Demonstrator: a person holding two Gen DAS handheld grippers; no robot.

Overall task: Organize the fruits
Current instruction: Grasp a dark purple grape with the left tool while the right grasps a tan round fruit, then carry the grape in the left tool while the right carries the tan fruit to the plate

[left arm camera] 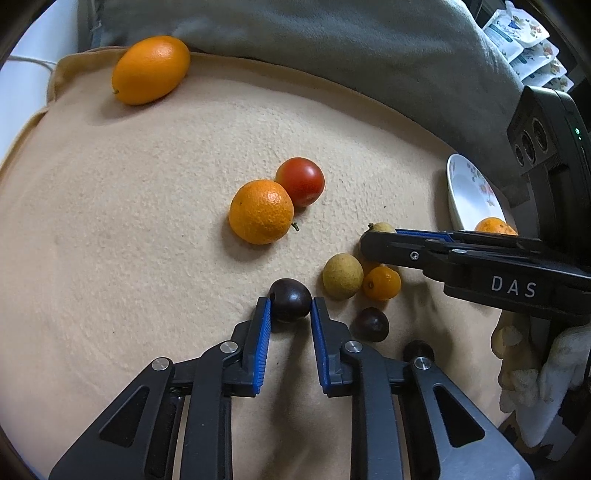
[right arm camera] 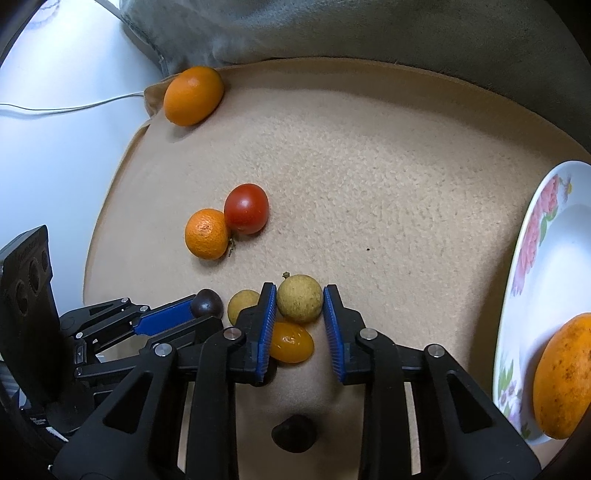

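My left gripper (left arm camera: 290, 308) is closed around a dark purple round fruit (left arm camera: 290, 298), its blue pads touching both sides on the beige cloth. My right gripper (right arm camera: 300, 303) is closed around a tan-yellow round fruit (right arm camera: 300, 298), pads against it. A second tan fruit (left arm camera: 342, 275) and a small orange kumquat (left arm camera: 381, 283) lie just beside it. A mandarin (left arm camera: 261, 211) touches a red tomato (left arm camera: 300, 181) at mid-cloth. A large oval orange (left arm camera: 151, 68) lies at the far left corner. Another dark fruit (left arm camera: 371, 324) lies near my left fingers.
A white flowered plate (right arm camera: 532, 236) at the right holds an orange fruit (right arm camera: 563, 376). A grey cushion (left arm camera: 314, 33) borders the cloth at the back. A white cable (right arm camera: 70, 107) runs over the pale surface left of the cloth. Another dark fruit (right arm camera: 294, 432) lies under my right gripper.
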